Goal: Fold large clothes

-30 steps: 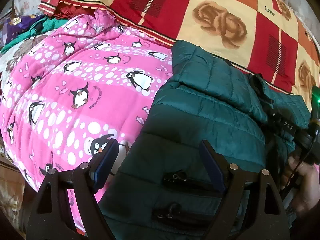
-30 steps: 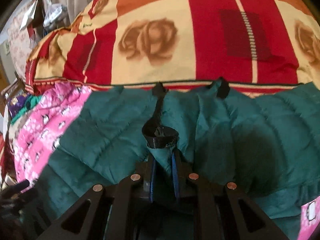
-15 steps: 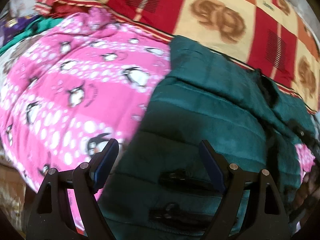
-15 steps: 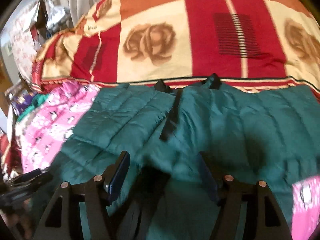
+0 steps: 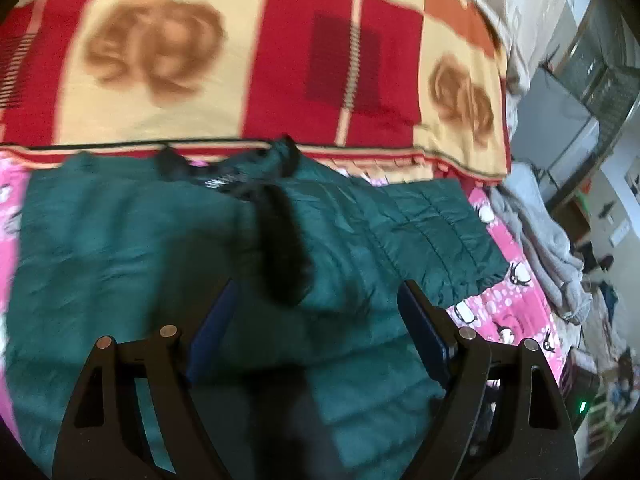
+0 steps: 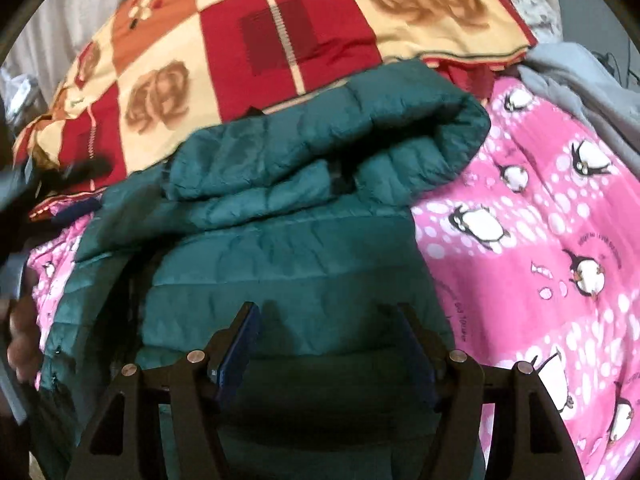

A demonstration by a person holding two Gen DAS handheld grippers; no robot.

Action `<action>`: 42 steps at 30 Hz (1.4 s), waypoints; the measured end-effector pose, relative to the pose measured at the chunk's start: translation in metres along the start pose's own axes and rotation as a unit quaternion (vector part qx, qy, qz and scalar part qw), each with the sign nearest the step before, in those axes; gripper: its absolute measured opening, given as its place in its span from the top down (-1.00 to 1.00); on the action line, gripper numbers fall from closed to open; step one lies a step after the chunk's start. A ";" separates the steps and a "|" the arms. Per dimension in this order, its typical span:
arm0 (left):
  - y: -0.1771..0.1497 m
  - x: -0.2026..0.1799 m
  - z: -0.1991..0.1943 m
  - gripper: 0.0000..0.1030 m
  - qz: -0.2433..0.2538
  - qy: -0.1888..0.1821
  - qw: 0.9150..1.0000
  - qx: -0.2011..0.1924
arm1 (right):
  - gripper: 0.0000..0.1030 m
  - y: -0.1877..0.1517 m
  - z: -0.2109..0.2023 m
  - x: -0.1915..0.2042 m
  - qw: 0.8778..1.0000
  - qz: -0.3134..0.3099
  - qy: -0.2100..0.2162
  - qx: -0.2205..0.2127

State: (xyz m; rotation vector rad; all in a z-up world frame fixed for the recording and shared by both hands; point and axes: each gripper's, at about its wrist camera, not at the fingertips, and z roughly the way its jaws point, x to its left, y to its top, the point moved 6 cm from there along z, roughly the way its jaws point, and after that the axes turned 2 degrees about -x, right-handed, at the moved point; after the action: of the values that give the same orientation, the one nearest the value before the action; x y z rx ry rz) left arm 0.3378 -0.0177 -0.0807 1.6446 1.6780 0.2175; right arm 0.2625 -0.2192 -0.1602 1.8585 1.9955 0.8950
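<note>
A dark green quilted puffer jacket point(image 5: 132, 248) lies on a pink penguin-print blanket point(image 6: 532, 240), its collar toward the red and cream rose blanket. Its black zipper band point(image 5: 280, 248) runs down the middle in the left wrist view. In the right wrist view the jacket point(image 6: 296, 264) has a sleeve point(image 6: 352, 140) folded across its top. My left gripper point(image 5: 316, 324) is open and empty just above the jacket's middle. My right gripper point(image 6: 328, 344) is open and empty above the jacket's lower part.
The red and cream rose blanket point(image 5: 224, 56) lies behind the jacket. Grey clothes point(image 6: 580, 80) are piled at the right. The bed's right edge and room clutter point(image 5: 592, 264) show in the left wrist view. A hand point(image 6: 20, 332) is at the far left.
My right gripper let go of the jacket's collar and opened. Both grippers swung to the right across the jacket. A sleeve now lies folded across the jacket's top.
</note>
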 end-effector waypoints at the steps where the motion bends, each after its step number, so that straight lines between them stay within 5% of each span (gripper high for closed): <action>1: 0.003 0.000 0.011 -0.61 0.000 0.002 1.000 0.005 | -0.29 -0.001 0.004 -0.002 1.000 0.005 0.004 0.007; 5: 0.007 -0.003 0.040 -0.53 -0.010 0.000 1.000 0.018 | -0.30 -0.002 0.004 -0.006 1.000 0.015 0.016 0.004; 7: 0.004 -0.006 0.051 0.26 -0.012 -0.020 0.999 0.031 | -0.30 -0.003 0.003 -0.007 1.000 0.017 0.019 0.003; 9: -0.002 -0.007 0.059 0.75 0.003 0.002 0.999 0.047 | -0.31 -0.003 0.003 -0.007 1.000 0.019 0.022 0.003; 19: 0.029 -0.010 -0.022 0.78 0.003 -0.024 0.999 -0.046 | -0.33 -0.003 0.005 -0.010 0.999 0.029 0.030 0.004; 24: 0.040 0.017 -0.063 0.78 0.006 -0.007 0.998 -0.070 | -0.33 -0.004 0.005 -0.012 0.999 0.031 0.028 0.005; 33: 0.020 0.100 -0.099 0.78 -0.018 0.052 0.995 -0.082 | -0.33 -0.001 0.007 -0.009 0.999 0.032 0.025 0.008; 42: -0.019 0.175 -0.086 0.74 -0.087 0.101 0.989 -0.061 | -0.33 -0.001 0.007 -0.010 0.999 0.028 0.019 0.010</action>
State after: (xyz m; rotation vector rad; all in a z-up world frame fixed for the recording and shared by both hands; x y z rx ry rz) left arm 0.2912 0.1717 -0.1013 1.4156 1.9082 0.4031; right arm 0.2669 -0.2273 -0.1688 1.9307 1.9906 0.9365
